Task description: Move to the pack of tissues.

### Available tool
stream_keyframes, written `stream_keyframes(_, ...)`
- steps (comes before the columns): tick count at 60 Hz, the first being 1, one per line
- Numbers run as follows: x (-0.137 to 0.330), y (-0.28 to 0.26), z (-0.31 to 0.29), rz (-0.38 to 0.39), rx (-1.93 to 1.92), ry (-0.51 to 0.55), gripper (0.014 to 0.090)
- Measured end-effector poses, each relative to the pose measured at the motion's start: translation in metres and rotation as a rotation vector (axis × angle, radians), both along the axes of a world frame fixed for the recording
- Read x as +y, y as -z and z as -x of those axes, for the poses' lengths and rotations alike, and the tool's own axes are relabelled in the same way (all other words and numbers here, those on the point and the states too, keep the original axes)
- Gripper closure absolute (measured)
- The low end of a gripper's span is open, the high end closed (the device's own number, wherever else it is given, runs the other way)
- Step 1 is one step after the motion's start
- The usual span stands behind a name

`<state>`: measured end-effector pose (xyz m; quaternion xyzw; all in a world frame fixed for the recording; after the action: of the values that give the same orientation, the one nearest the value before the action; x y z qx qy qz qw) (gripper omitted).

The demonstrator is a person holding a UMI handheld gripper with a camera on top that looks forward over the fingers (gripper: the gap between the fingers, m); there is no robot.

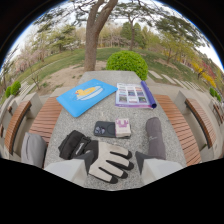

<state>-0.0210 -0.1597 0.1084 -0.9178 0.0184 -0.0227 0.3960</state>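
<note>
**Closing in on the tissues**

The claw (107,172) stands wide and holds nothing, its two fingers (67,169) low over the near edge of the stone table (90,117). Between them lies a glove (111,160), pale with dark fingertips, resting on the table rather than gripped.

The tissues (122,128) lie just beyond the glove, near the middle of the table: a small pale pack with a purple mark, touching a dark flat pouch (104,129) on its left side. A black bundle (75,145) sits beside the glove, a grey cloth case (155,136) to the other side. Farther back are a blue board (86,96) and a printed booklet (133,95) (neither matters here).

The approach looks under way but not finished, since the glove separates the fingers from the pack. The next move calls for travelling forward over the glove, high enough not to drag it, and veering slightly toward the grey case so the pack, not the pouch, ends up centred between the fingers.
</note>
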Motion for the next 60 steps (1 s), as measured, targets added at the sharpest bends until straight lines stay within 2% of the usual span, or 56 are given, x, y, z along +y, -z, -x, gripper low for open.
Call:
stream_keyframes(15, 0.084, 0.030, -0.023, 0.028, 0.008, -0.018, 0.0210)
stream_keyframes(28, 0.132, 0.053, -0.037, 0.045, 0.000, -0.021, 0.0212)
stream_keyframes(60, 0.148, 0.064, -0.037, 0.063, 0.016, -0.024, 0.0210)
